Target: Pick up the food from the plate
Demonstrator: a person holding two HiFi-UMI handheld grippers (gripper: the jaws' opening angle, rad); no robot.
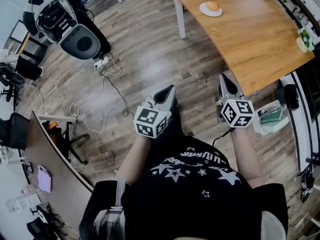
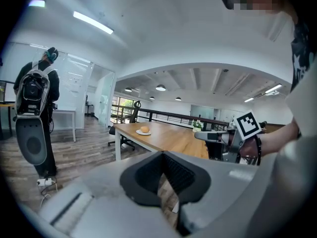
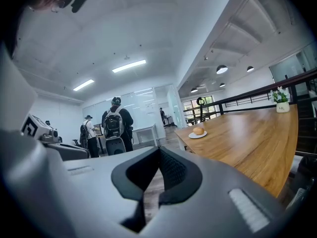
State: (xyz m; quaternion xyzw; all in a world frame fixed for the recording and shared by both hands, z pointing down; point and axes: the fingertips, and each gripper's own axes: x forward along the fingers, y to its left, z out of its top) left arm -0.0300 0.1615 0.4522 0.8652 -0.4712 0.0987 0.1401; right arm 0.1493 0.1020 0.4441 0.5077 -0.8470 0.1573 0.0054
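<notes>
Your left gripper [image 1: 169, 90] and right gripper [image 1: 225, 78] both have their jaws pressed together, empty. The bun [image 1: 212, 6] sits on its white plate [image 1: 202, 10] near the wooden table's [image 1: 250, 39] edge, well apart from them.

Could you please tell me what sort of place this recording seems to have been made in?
Probably an open-plan office or lab floor: a long wooden table, glass partitions under ceiling strip lights, and a power strip with loose cables on the plank floor.
</notes>
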